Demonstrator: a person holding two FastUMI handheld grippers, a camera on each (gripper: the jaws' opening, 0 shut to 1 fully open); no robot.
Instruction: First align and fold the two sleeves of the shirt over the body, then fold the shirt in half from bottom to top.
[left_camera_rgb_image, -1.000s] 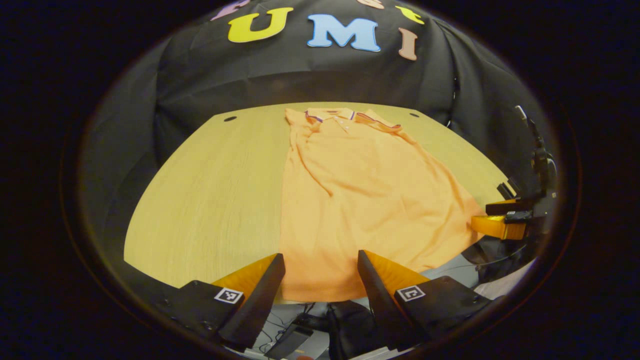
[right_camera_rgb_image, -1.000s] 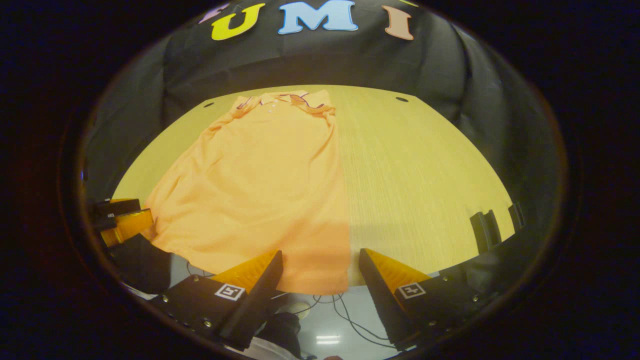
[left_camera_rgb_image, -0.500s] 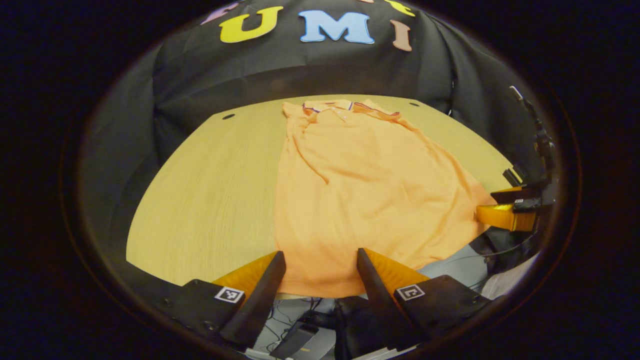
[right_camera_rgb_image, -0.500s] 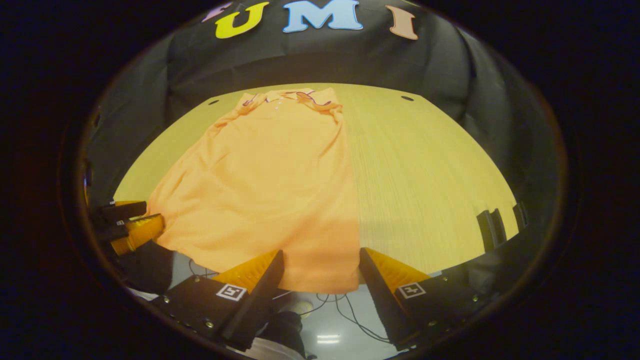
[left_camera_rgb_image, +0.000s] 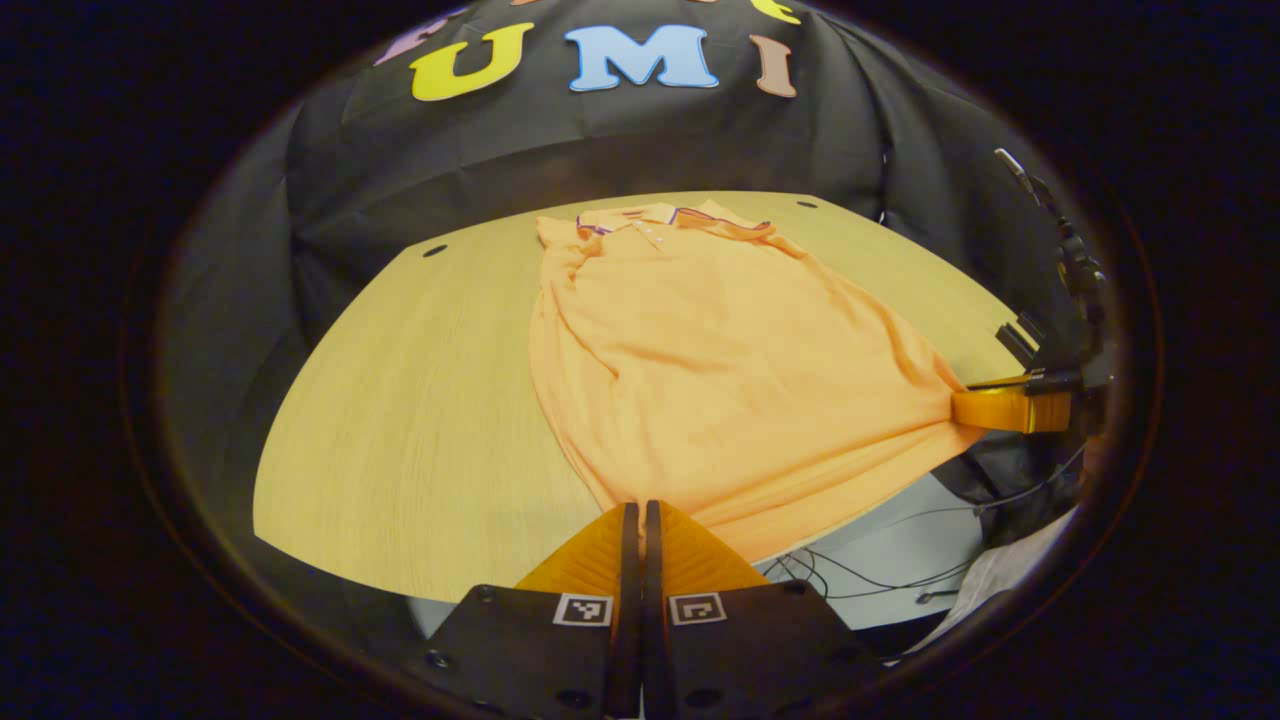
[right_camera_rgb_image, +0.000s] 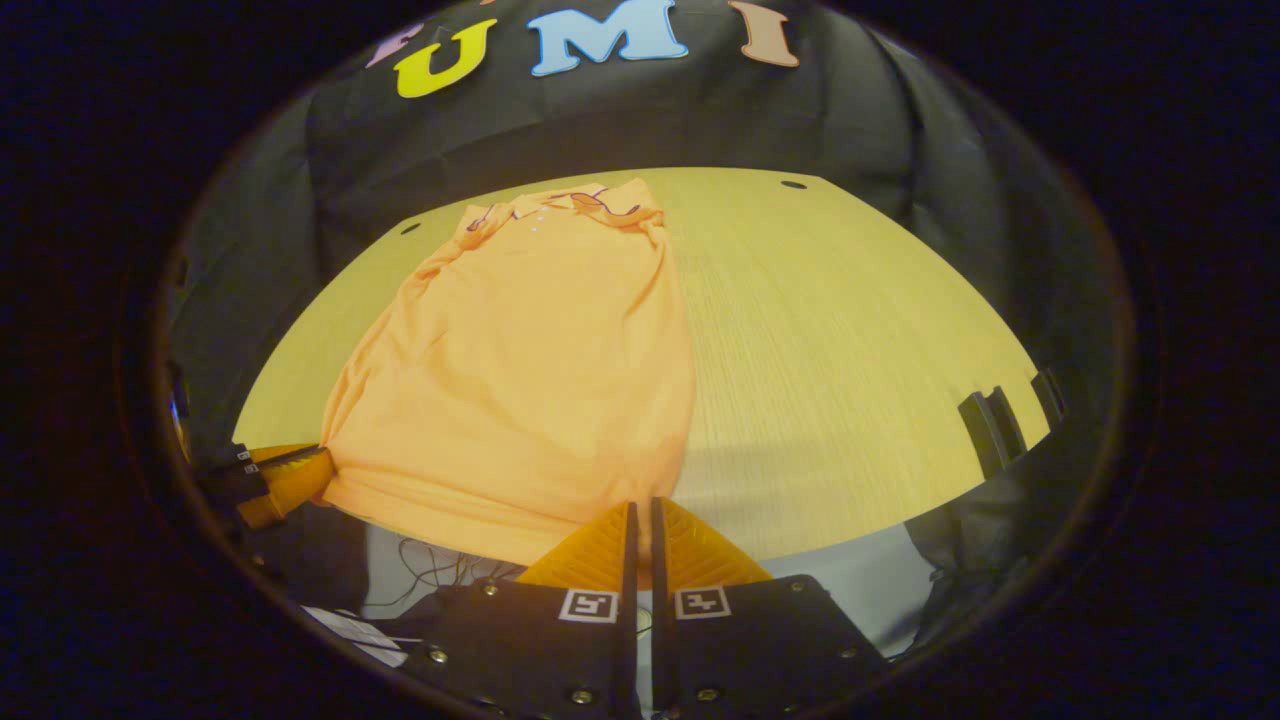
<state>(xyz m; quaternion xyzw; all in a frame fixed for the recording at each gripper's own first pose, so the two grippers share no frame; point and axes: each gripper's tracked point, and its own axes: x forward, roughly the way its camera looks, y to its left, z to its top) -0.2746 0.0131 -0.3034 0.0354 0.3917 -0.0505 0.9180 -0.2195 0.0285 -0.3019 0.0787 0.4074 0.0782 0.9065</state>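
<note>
Two grippers, left gripper (left_camera_rgb_image: 634, 515) and right gripper (right_camera_rgb_image: 641, 512), each pinch a bottom hem corner of the orange shirt (left_camera_rgb_image: 720, 360) lying at frame centre on the tabletop (left_camera_rgb_image: 420, 400), fingers closed.

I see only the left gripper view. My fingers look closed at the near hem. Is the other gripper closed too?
Observer: Yes. In the right gripper view the right gripper has its fingers pressed together on the hem of the shirt at its own corner.
Operator: Is there free table on that side?
Observer: Yes, a wide bare stretch of table lies beside the shirt there.
Operator: Anything standing on that stretch?
Observer: Two dark upright pieces stand at its near edge; I cannot tell what they are.
</note>
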